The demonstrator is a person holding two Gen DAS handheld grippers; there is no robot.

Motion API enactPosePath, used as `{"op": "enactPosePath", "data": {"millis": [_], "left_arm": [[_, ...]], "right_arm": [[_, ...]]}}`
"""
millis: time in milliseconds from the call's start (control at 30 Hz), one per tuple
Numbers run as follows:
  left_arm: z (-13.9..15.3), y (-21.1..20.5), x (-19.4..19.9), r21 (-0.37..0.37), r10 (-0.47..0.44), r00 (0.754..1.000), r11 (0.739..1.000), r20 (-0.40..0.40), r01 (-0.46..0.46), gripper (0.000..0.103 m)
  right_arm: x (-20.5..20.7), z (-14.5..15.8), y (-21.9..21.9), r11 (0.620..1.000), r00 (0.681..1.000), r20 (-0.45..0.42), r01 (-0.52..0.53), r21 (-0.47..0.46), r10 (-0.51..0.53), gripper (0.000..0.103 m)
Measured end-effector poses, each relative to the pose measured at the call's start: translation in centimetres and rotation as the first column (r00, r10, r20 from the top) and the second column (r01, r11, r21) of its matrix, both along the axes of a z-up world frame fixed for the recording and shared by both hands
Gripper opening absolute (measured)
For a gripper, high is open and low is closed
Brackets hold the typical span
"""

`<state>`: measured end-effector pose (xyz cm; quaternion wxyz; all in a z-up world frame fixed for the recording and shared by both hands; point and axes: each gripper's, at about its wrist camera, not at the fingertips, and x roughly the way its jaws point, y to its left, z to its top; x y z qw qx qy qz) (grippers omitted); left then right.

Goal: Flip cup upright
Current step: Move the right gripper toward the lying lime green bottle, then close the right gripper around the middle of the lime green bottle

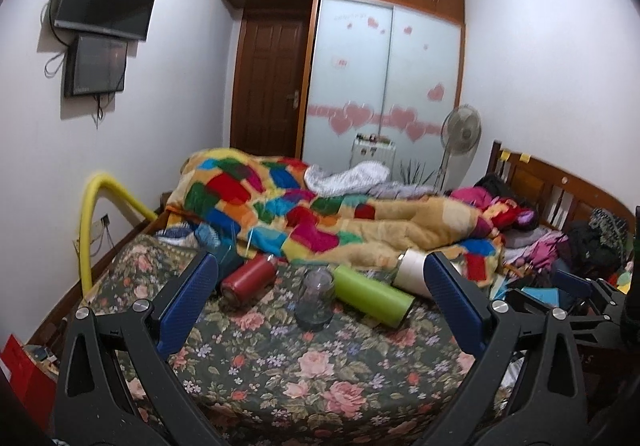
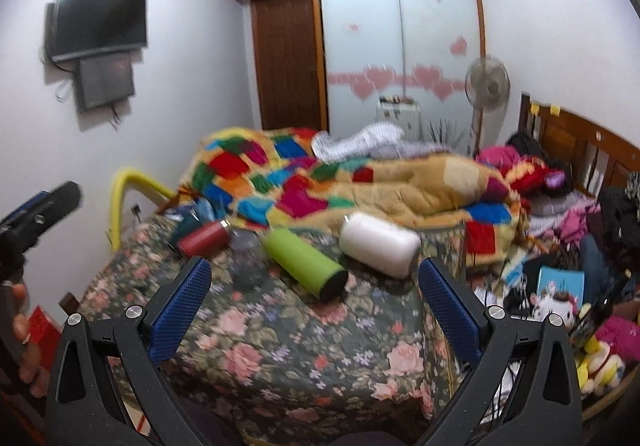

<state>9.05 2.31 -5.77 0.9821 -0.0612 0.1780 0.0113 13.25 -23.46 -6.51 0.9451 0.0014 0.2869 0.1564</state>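
Observation:
Several cups sit on the floral bedspread. A red cup lies on its side at the left, a green cup lies on its side in the middle, a white cup lies on its side at the right. A clear glass cup stands mouth down between red and green. In the right wrist view they show as red, glass, green, white. My left gripper is open, short of the glass cup. My right gripper is open, short of the green cup. Both are empty.
A colourful patchwork quilt is heaped behind the cups. Clothes, toys and a blue book clutter the right side by the wooden headboard. A yellow rail stands at the bed's left edge. The left gripper shows at the right wrist view's left edge.

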Motion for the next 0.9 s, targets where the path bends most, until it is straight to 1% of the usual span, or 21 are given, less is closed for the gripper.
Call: {"op": "enactPosePath", "data": {"millis": [167,267,367,467,533,633,700,800,900], "left_arm": [[-3.6,0.4,4.2,0.003,0.008,0.994,1.000,-0.105,-0.008,0.103],[-5.7,0.8,6.4,-0.003,0.008,0.987,1.000,-0.160,-0.008,0.103],[-7.7,1.2,8.6,-0.026,-0.004,0.976,1.000,-0.219,-0.001,0.103],[-9.6,1.4,10.6,-0.052,-0.026,0.962,0.999,-0.273,0.012,0.103],[-10.7,1.3,11.5,-0.050,-0.027,0.952,0.999,-0.306,0.012,0.103],[-12.2,1.0,13.0,-0.035,-0.021,0.939,0.999,-0.345,0.010,0.103],[-13.1,0.9,13.8,-0.030,-0.020,0.931,1.000,-0.365,0.010,0.103],[-14.1,0.8,14.5,-0.031,-0.020,0.922,0.999,-0.387,0.009,0.103],[-14.8,0.8,15.0,-0.035,-0.015,0.916,0.999,-0.402,0.001,0.103]], "right_arm": [[3.8,-3.4,-0.1,1.000,0.993,-0.114,0.016,-0.027,-0.019,0.103],[6.0,-5.2,0.3,0.998,0.987,-0.160,0.008,-0.057,-0.017,0.103],[8.4,-6.9,0.8,0.995,0.980,-0.200,-0.018,-0.096,-0.002,0.103],[10.8,-8.9,1.8,0.989,0.968,-0.247,-0.065,-0.132,0.031,0.103],[12.4,-10.3,2.6,0.983,0.959,-0.279,-0.102,-0.153,0.056,0.103],[15.0,-12.4,3.7,0.970,0.933,-0.343,-0.175,-0.171,0.108,0.101],[16.7,-13.6,4.5,0.954,0.915,-0.379,-0.228,-0.193,0.142,0.100],[18.5,-14.6,5.5,0.928,0.891,-0.413,-0.298,-0.225,0.186,0.096],[19.7,-15.1,7.0,0.896,0.857,-0.448,-0.385,-0.223,0.257,0.093]]}}
